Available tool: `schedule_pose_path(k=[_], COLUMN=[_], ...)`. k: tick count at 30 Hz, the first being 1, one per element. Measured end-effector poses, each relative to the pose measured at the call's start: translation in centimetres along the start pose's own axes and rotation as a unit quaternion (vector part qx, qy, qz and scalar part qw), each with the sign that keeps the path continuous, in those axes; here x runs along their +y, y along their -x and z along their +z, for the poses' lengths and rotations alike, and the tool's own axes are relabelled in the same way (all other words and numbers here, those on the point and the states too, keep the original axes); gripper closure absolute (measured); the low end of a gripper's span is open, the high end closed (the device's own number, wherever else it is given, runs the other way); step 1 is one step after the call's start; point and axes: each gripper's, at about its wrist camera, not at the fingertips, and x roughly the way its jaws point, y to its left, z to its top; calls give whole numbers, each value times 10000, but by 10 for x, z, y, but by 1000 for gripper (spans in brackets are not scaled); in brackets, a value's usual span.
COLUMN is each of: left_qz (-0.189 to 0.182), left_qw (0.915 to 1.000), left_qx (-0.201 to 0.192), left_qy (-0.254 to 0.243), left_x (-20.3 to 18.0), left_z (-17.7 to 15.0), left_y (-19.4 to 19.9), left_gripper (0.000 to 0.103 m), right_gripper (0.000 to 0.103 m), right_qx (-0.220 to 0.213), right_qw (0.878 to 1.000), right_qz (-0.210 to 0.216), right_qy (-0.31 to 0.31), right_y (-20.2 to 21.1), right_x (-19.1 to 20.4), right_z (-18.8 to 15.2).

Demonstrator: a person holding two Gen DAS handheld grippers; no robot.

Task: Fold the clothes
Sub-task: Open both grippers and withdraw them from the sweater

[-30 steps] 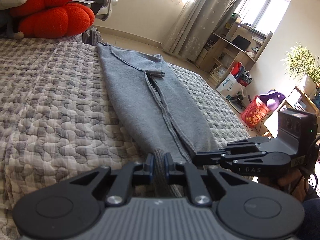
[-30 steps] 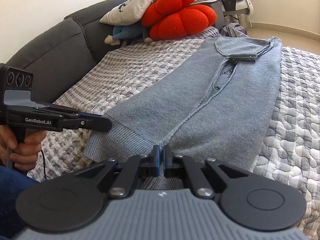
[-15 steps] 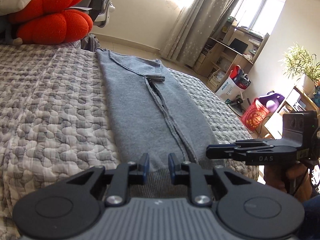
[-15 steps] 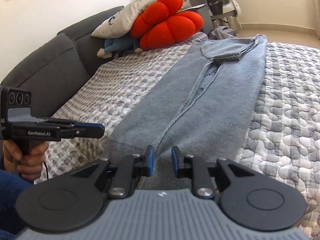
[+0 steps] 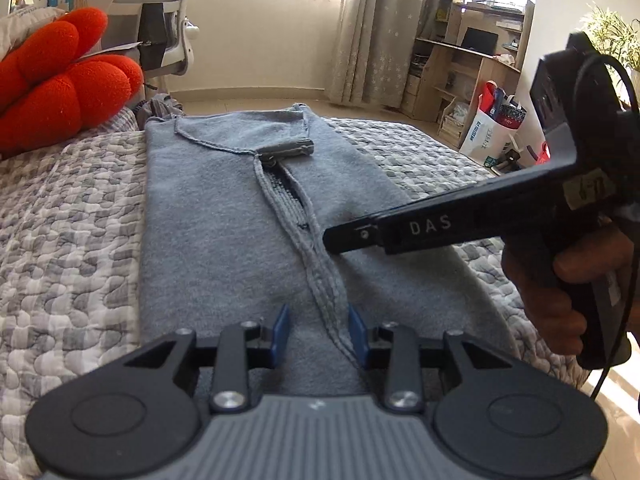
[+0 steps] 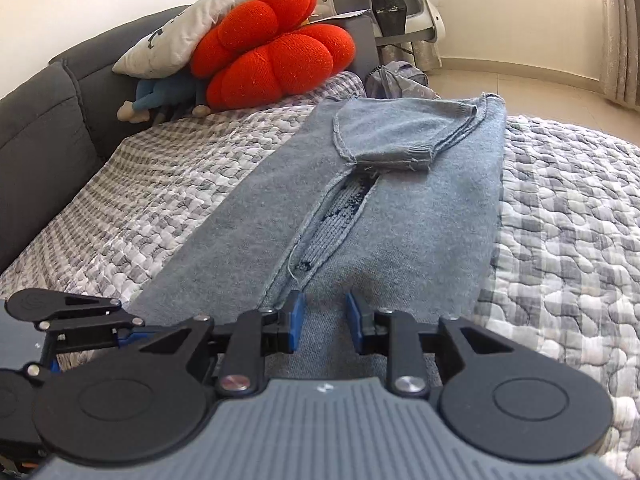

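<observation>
A grey-blue knit sweater [image 5: 224, 240] lies flat along the quilted bed, both sides folded in to meet at a centre seam, a sleeve folded across the far end. It also shows in the right wrist view [image 6: 400, 216]. My left gripper [image 5: 319, 334] is open and empty above the sweater's near end, astride the seam. My right gripper [image 6: 323, 322] is open and empty over the near end too. The right gripper also shows in the left wrist view [image 5: 340, 238], reaching in from the right above the seam. The left gripper shows at the lower left of the right wrist view [image 6: 80, 316].
A grey-white quilted cover [image 5: 60, 240] spreads on both sides of the sweater. A red flower cushion [image 6: 276, 44], a pillow and a soft toy sit at the bed's far left by a dark headboard [image 6: 40, 120]. A desk and bags [image 5: 492, 124] stand at right.
Both grippers have opened and let go of the sweater's near hem, then risen and moved forward over it. The sweater now lies flat.
</observation>
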Motion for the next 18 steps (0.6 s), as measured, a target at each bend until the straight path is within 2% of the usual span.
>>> schedule_pose_path(k=[5, 7, 9, 11, 13, 15, 16, 18], left_qz=[184, 73, -109, -204, -216, -61, 69, 367], left_qw=[9996, 9996, 9991, 9985, 9987, 9996, 9998, 9992], left_qx=[90, 66, -145, -289, -269, -123, -39, -126], left_qy=[200, 268, 382, 422, 379, 249, 190, 55], left_x=[8, 10, 13, 11, 6, -2, -5, -10], left_z=[1, 3, 8, 16, 23, 25, 25, 17], left_y=[11, 18, 25, 26, 16, -4, -14, -24], left_gripper=[68, 69, 69, 68, 66, 66, 66, 62], right_gripper=[74, 74, 74, 72, 71, 67, 61, 59], right_qx=[-385, -697, -968, -953, -859, -967, -973, -989], right_qw=[9986, 9973, 9936, 9917, 9919, 9914, 9916, 9917], right_qz=[-150, -232, -464, -655, -713, -710, -714, -727], right_qy=[323, 63, -349, -556, -602, -514, -469, -380], right_y=[3, 13, 26, 28, 23, 20, 21, 21], right_x=[7, -6, -30, -47, -56, -54, -51, -48], right_z=[1, 2, 4, 1, -6, -15, -15, -16])
